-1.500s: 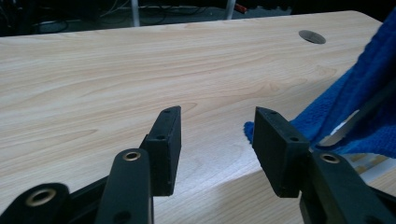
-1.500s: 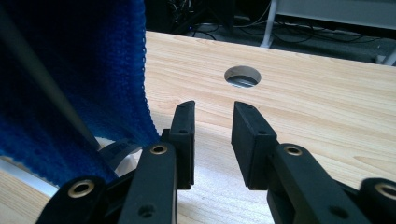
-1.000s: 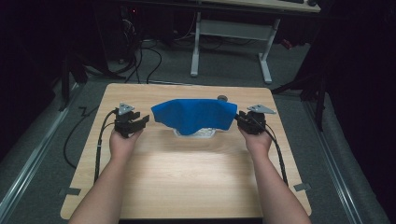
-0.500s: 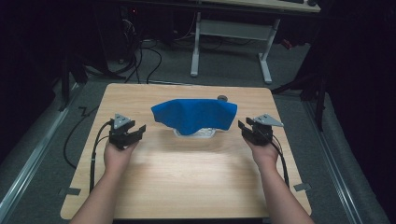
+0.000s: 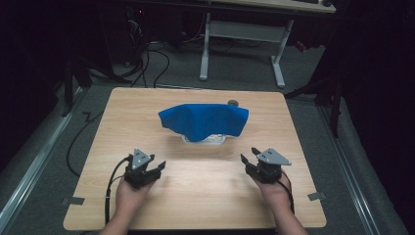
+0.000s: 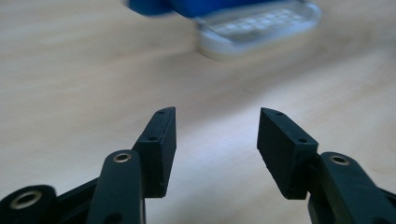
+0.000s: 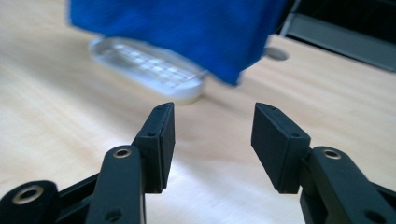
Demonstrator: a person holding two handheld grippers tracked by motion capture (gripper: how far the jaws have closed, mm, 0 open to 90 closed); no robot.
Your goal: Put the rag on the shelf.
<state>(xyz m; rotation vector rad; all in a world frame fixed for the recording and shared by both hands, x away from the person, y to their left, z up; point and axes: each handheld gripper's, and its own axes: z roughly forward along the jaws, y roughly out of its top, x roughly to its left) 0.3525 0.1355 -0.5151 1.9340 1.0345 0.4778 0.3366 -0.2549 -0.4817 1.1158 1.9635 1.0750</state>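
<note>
Two grippers: left gripper [image 5: 155, 167] and right gripper [image 5: 248, 159], both now well back from the blue cloth [image 5: 204, 120], nearer the person than a second ago.
Fingers: apart on both, nothing between them; right fingers [image 7: 160, 135] have just been opening.
Cloth: draped over a clear ribbed dish [image 5: 204, 139], mid surface [image 5: 205, 200], toward the far edge.
Meaning: cloth released, looks like the covering step is done.
Long axis: runs left-right across the surface; ends droop, near edge hangs lowest over the dish.
Small round object [image 5: 233, 103]: just behind the cloth's right end.

Bright tabletop, dark surroundings; blurred backgrounds in close views.
</note>
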